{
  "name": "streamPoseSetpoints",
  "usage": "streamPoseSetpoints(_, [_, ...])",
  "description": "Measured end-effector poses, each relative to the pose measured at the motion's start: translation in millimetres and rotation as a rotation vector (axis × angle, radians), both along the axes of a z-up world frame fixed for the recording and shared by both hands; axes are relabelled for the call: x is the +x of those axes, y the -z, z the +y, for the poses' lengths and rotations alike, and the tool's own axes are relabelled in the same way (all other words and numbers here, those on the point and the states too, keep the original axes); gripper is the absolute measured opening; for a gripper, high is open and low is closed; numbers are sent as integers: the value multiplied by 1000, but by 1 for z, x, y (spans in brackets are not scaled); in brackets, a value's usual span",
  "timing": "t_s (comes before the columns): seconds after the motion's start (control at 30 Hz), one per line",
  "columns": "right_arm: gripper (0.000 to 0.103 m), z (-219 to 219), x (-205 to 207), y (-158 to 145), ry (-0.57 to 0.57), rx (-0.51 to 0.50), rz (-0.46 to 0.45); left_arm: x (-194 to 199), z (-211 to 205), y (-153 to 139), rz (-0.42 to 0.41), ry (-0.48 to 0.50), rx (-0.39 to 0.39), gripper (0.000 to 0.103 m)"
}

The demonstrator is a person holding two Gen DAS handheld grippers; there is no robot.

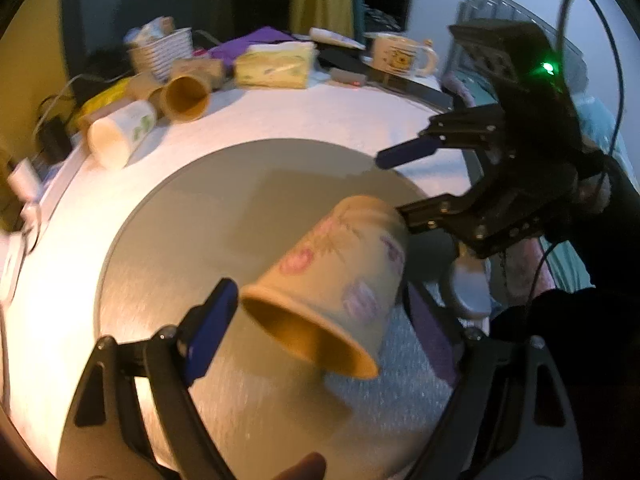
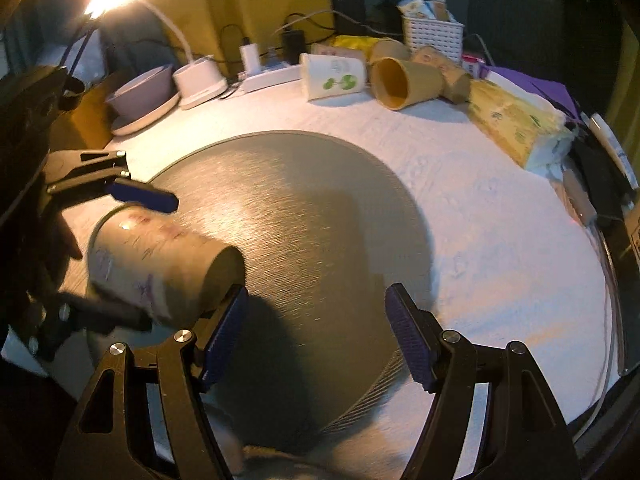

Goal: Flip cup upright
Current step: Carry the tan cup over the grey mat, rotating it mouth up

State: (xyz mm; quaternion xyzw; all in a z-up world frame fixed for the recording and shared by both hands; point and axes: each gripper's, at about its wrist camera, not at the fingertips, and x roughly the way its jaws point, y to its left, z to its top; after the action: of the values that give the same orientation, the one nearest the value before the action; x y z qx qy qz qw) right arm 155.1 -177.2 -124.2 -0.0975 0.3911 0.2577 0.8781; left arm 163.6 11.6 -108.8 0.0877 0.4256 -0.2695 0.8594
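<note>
A beige paper cup [image 1: 340, 276] with pink and purple flower prints is tilted over the round grey mat [image 1: 200, 216], its open mouth toward the left wrist camera. My left gripper [image 1: 324, 320] holds it between its blue pads. In the right wrist view the cup [image 2: 160, 264] lies at the left, base toward the mat's middle, with the left gripper's fingers [image 2: 144, 196] above and below it. My right gripper [image 2: 316, 336] is open and empty over the mat [image 2: 304, 200], just right of the cup. It also shows in the left wrist view [image 1: 400, 184], open.
On the white cloth [image 2: 480, 216] at the back lie a white cup with green print [image 2: 336, 76], a brown cup on its side [image 2: 408, 84], a white basket [image 2: 432, 36], a tissue pack [image 2: 516, 124], a bowl [image 2: 140, 96] and a lamp base [image 2: 200, 84]. A mug [image 1: 400, 56] stands far right.
</note>
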Motion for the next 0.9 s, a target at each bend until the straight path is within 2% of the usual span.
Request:
streamPoseSetpoints(0.2, [74, 20, -15, -12, -117, -51, -27, -21, 22, -1, -12, -121, -40, 86])
streamPoseSetpoints(0.47, [77, 63, -26, -20, -325, -183, -51, -39, 50, -1, -24, -286, -125, 86])
streamPoseSetpoints(0.6, [77, 71, -25, -20, -344, -247, -32, -50, 65, 2, -22, -347, -153, 86])
streamPoseSetpoints(0.8, [77, 79, -18, -35, -340, -211, 4, -63, 89, -4, -70, -471, -157, 86])
streamPoseSetpoints(0.9, [77, 94, -12, -41, -361, -175, 47, -68, 100, -8, -92, -509, -189, 86])
